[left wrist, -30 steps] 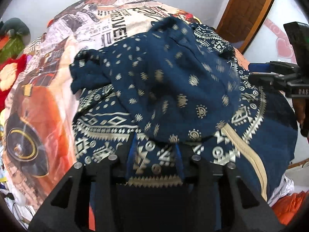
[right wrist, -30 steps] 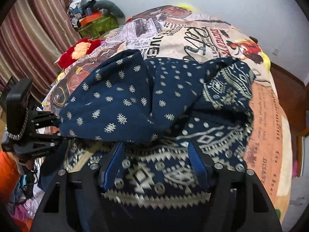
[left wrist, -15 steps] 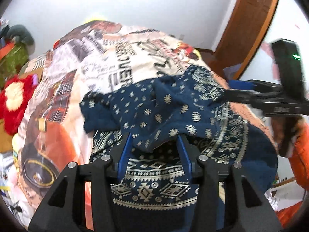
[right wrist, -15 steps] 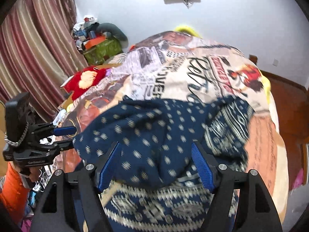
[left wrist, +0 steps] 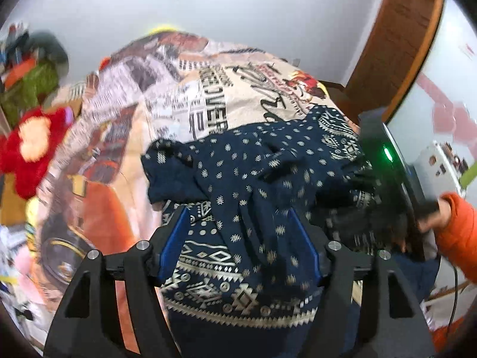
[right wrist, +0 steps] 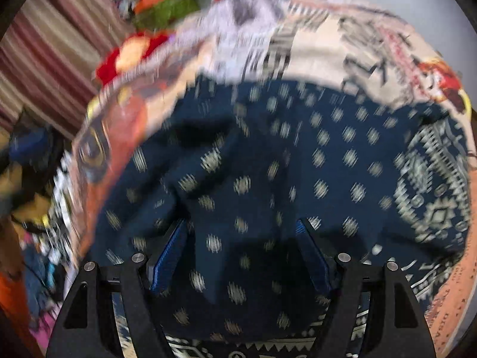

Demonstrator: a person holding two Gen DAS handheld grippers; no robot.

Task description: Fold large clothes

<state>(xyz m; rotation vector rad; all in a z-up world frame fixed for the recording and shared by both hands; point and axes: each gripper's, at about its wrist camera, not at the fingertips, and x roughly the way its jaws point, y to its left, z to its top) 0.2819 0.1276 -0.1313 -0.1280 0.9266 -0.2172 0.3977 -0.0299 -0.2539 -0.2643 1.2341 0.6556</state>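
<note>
A large navy garment (left wrist: 256,179) with cream dots and a patterned border lies rumpled on the bed; it fills the right wrist view (right wrist: 298,164), which is blurred. My left gripper (left wrist: 240,238) is open, its blue pads wide apart above the garment's near part, holding nothing. My right gripper (right wrist: 241,247) is open too, its pads spread over the dotted cloth. The right gripper's black body (left wrist: 387,161) with a green light shows at the garment's right side in the left wrist view, held by a hand in an orange sleeve (left wrist: 456,232).
The bed carries a printed newspaper-style cover (left wrist: 208,95). A red plush toy (left wrist: 29,152) and a green pile (left wrist: 32,83) lie at the left. A wooden door (left wrist: 396,44) stands at the back right. Striped curtains (right wrist: 38,59) hang at the left.
Both grippers have let go of the garment and pulled back and up. The lifted dotted layer has dropped onto the bed in a rumpled fold. The right gripper is moving fast.
</note>
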